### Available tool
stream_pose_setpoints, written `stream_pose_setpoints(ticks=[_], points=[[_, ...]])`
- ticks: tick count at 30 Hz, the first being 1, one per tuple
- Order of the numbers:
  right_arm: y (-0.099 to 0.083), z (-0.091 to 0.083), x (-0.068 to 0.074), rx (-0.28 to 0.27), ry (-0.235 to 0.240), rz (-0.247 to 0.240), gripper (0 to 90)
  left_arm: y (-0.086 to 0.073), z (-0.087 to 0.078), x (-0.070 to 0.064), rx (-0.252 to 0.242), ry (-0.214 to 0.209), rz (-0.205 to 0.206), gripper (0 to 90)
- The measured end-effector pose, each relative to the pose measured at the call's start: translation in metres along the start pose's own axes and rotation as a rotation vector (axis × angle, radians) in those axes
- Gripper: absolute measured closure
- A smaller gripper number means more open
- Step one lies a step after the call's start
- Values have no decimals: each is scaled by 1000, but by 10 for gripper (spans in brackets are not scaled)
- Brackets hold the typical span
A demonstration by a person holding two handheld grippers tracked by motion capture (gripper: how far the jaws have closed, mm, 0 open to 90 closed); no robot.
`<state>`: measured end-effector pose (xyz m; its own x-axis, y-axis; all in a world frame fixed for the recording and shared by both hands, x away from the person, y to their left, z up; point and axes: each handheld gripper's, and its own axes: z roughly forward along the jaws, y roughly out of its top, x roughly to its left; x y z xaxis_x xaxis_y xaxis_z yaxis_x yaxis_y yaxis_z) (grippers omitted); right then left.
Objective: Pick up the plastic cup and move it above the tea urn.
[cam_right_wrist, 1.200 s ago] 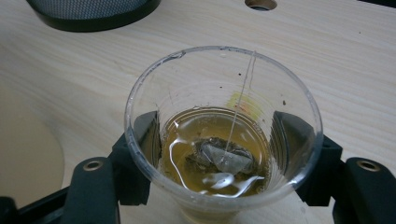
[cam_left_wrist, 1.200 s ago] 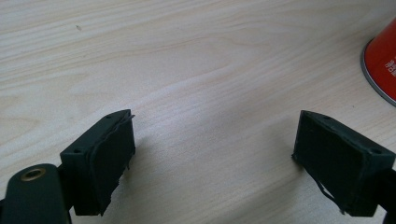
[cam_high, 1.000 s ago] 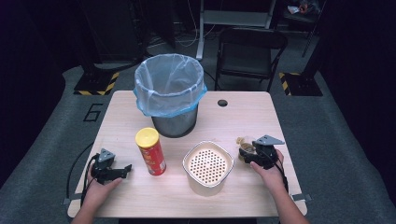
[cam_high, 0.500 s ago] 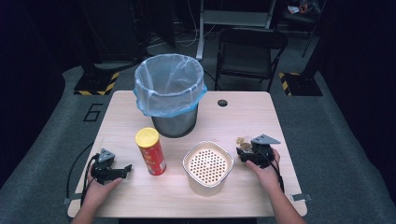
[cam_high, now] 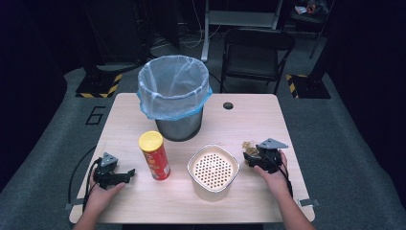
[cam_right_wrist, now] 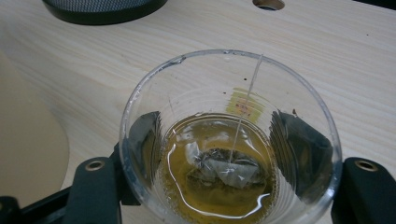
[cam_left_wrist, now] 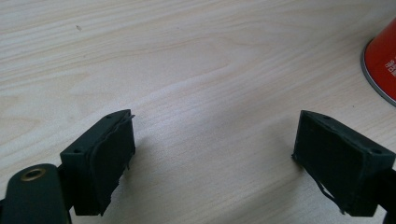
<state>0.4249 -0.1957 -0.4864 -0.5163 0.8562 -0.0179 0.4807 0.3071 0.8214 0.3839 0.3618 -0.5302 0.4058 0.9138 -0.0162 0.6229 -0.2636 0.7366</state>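
On the pale wood tabletop (cam_high: 249, 124) a glass cup (cam_right_wrist: 229, 140) sits between the jaws of the right hand-held gripper (cam_high: 253, 157), at about 4 o'clock from the table's centre in the high view. The right gripper view looks down into the cup: amber tea fills its lower part, a soaked tea bag (cam_right_wrist: 223, 169) lies in the liquid, and its thin string (cam_right_wrist: 247, 93) runs up to the far rim, with a small yellow tag (cam_right_wrist: 245, 103) seen through the glass. The two black jaws press against the cup's outer wall on either side, so this hand-held gripper is clamped on the glass cup. The person's right hand (cam_high: 273, 168) holds the tool from below.

The left hand-held gripper (cam_high: 125, 175) rests low at about 8 o'clock, held by the left hand (cam_high: 101, 194). Its jaws stand wide apart with bare wood between them in the left gripper view, gripping nothing. Just to its right stands a red crisp can (cam_high: 154, 155) with a yellow lid, upright; its red base edges into the left gripper view at the upper right (cam_left_wrist: 383, 65).

A white round strainer bowl (cam_high: 213, 171) with a perforated insert sits at 6 o'clock, between the can and the cup. A metal waste bin (cam_high: 174, 98) lined with a pale blue bag stands at 11 o'clock. A dark cable hole (cam_high: 228, 105) lies at 1 o'clock
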Motion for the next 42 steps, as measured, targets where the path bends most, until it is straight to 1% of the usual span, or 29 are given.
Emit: stream_pose_setpoints(ticks=[1, 2, 3, 6, 7, 8, 9, 13, 16, 17, 18, 19, 20, 22, 24, 25, 26, 29, 30, 31, 32, 34, 37, 38, 40, 41, 42], points=[[1, -1, 0, 8, 12, -18, 347, 0, 0, 0, 2, -1, 3, 123], [1, -1, 0, 8, 12, -18, 347, 0, 0, 0, 2, -1, 3, 122], [2, -2, 0, 12, 17, -34, 348, 0, 0, 0, 4, -1, 4, 122], [4, -5, 0, 7, 25, -38, 350, 0, 0, 0, 3, -1, 3, 122], [6, -6, -1, 6, 33, -49, 352, 0, 0, 0, 2, -1, 2, 122], [8, -8, 0, 5, 38, -40, 354, 0, 0, 0, 2, -1, 2, 122], [11, -10, -1, -9, 42, -45, 356, 0, 0, 0, 1, 0, 1, 122], [28, -22, -4, -24, 73, -48, 358, 0, 0, 0, 2, 0, 2, 123], [41, -29, -6, -37, 96, -59, 359, 0, 0, 0, 1, -1, 1, 122], [48, -32, -7, -45, 110, -64, 359, 0, 0, 0, 0, 0, 0, 122], [48, -32, -7, -45, 110, -64, 359, 0, 0, 0, 1, 0, 1, 122], [55, -34, -7, -49, 122, -62, 360, 0, 0, 0, 3, -1, 3, 122], [55, -34, -7, -49, 122, -62, 360, 0, 0, 0, 3, -1, 3, 122], [65, -36, -7, -58, 139, -75, 360, 0, 0, 0, 1, 0, 2, 122], [70, -36, -6, -62, 149, -85, 362, 0, 0, 0, 2, -1, 3, 122], [75, -36, -5, -69, 161, -104, 363, 0, 0, 0, 2, -1, 2, 122], [75, -36, -5, -69, 161, -104, 363, 0, 0, 0, 2, -1, 2, 122], [84, -34, -2, -74, 180, -144, 364, 0, 0, 0, 1, -1, 1, 123], [85, -33, 0, -73, 186, -150, 364, 0, 0, 0, 1, 0, 1, 122], [91, -31, 2, -75, 197, -187, 364, 0, 0, 0, 2, -1, 2, 122], [91, -31, 2, -75, 197, -187, 364, 0, 0, 0, 2, -1, 2, 122], [95, -29, 5, -79, 210, -207, 364, 0, 0, 0, 1, 0, 1, 122], [103, -23, 7, -96, 246, -226, 367, 0, 0, 0, 2, -1, 2, 122], [103, -23, 7, -96, 246, -226, 367, 0, 0, 0, 2, -1, 2, 122], [107, -20, 7, -106, 262, -238, 367, 0, 0, 0, 1, -1, 1, 123], [109, -19, 9, -108, 272, -235, 368, 0, 0, 0, 1, 0, 1, 123], [109, -19, 9, -108, 272, -235, 368, 0, 0, 0, 1, 0, 1, 123]])
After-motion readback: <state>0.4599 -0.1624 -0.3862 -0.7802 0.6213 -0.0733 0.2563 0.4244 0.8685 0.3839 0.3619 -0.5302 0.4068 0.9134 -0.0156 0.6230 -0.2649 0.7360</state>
